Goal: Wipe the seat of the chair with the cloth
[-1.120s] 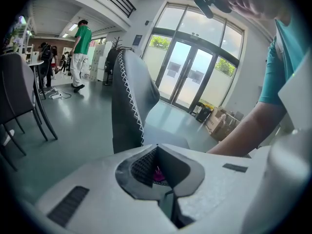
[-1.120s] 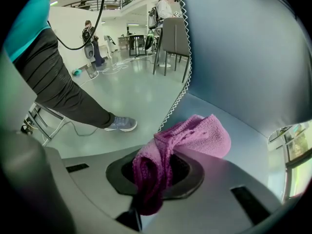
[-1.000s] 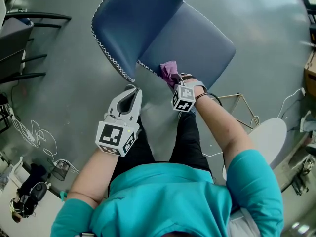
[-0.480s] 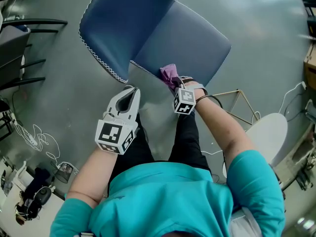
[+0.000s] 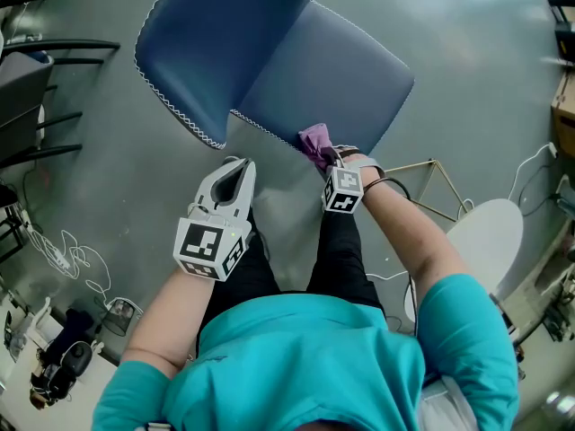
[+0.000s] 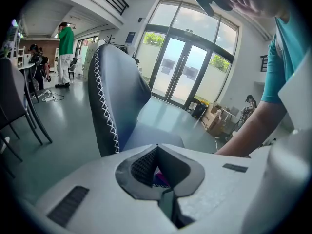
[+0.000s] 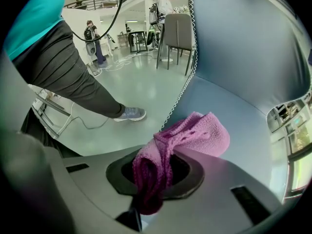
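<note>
Blue upholstery fills the top of the head view: the chair, its seat slanting up to the right. My left gripper, lower left of centre, has its jaws pressed together on nothing, while my right gripper, at centre, clamps the purple cloth at the seat's near edge. I judge the wiping under way; next I need to press the cloth flat and sweep it across the seat's far part.

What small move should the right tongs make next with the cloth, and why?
Probably sweep the right tongs forward across the seat, with the cloth pressed down: they are shut on the cloth at the seat's near edge, and most of the seat lies beyond.
</note>
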### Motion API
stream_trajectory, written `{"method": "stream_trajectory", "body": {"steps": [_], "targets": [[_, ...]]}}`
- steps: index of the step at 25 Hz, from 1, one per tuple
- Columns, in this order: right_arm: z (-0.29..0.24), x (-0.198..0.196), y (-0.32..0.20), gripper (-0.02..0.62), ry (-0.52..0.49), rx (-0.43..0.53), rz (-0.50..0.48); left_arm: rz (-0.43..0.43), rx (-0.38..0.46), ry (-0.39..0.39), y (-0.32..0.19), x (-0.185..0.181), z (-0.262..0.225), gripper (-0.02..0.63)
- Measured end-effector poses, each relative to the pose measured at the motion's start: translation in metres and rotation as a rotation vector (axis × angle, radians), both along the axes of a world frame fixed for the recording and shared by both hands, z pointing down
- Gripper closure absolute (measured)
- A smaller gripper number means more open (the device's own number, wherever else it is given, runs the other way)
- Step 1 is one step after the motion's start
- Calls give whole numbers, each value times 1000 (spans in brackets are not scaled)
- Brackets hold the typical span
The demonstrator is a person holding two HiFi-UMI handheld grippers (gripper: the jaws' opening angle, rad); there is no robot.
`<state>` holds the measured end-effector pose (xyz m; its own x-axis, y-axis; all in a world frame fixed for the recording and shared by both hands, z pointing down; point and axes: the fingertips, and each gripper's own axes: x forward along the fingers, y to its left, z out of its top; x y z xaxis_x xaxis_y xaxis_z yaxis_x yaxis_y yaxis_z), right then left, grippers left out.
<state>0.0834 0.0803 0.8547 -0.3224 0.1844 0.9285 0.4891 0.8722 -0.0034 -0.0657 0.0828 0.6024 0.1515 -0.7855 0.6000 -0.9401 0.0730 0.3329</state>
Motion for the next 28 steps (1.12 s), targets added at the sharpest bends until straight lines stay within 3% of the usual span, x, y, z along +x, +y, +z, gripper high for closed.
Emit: {"method": "stream_trajectory", "body": {"steps": [28], "targets": [[4,83,7,538,112,-63,62,26,-3,15,-11,14,6,620]]}}
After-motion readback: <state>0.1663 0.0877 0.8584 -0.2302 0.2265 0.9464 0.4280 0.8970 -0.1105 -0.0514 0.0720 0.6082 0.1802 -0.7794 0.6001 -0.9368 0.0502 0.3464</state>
